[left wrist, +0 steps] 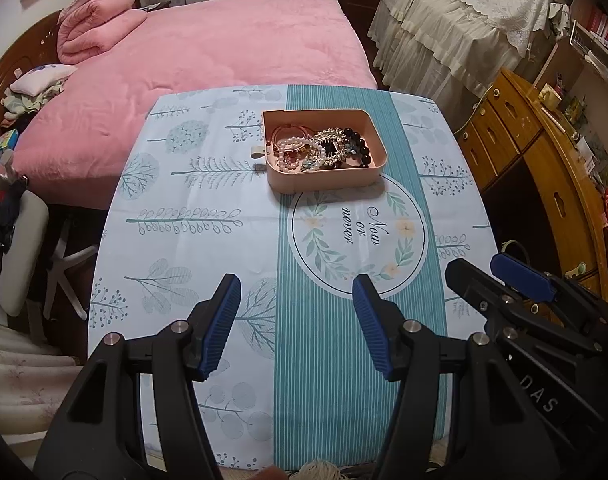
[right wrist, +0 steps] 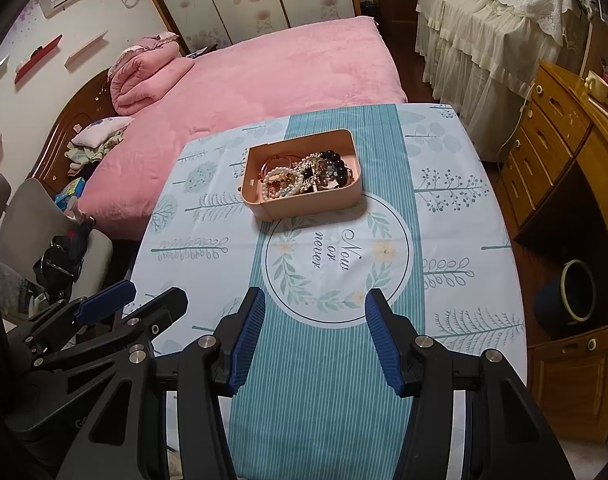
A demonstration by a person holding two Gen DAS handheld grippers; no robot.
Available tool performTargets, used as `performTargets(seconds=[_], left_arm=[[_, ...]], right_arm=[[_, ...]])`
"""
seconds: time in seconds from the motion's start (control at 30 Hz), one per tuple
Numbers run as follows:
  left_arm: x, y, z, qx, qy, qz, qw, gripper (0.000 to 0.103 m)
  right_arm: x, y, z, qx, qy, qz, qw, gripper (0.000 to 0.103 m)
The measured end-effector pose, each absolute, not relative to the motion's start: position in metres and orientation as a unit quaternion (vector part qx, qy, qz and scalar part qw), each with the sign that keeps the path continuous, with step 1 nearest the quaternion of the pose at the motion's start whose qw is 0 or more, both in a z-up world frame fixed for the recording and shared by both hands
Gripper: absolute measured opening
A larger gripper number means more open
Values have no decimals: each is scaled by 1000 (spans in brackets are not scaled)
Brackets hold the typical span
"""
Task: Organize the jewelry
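Tablecloth (left wrist: 207, 240) bare between grippers (left wrist: 295, 292) and box (left wrist: 324, 178)

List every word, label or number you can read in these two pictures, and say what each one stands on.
"Now or never": printed inside the leaf wreath circle on the tablecloth, in front of the pink jewelry box.
"DAS": white letters on the body of the right gripper, seen from the left wrist view; possibly part of a longer marking.
Book spines on the shelf: too small and blurred to read.

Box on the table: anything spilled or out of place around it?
One small dark bit lies on the cloth beside the box, at its left corner. Everything else sits tangled inside the box; nothing else spilled.
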State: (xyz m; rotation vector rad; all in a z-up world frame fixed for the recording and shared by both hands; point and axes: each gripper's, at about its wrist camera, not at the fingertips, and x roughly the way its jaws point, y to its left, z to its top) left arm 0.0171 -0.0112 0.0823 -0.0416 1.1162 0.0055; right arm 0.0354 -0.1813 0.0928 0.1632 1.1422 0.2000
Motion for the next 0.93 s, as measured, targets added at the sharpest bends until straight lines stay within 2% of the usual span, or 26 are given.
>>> performTargets(seconds=[0.93], left_arm=[[13, -7, 82, -21, 530, 5, 848, 55]], right_arm=[[32, -176, 91, 78, 539, 96, 833, 53]])
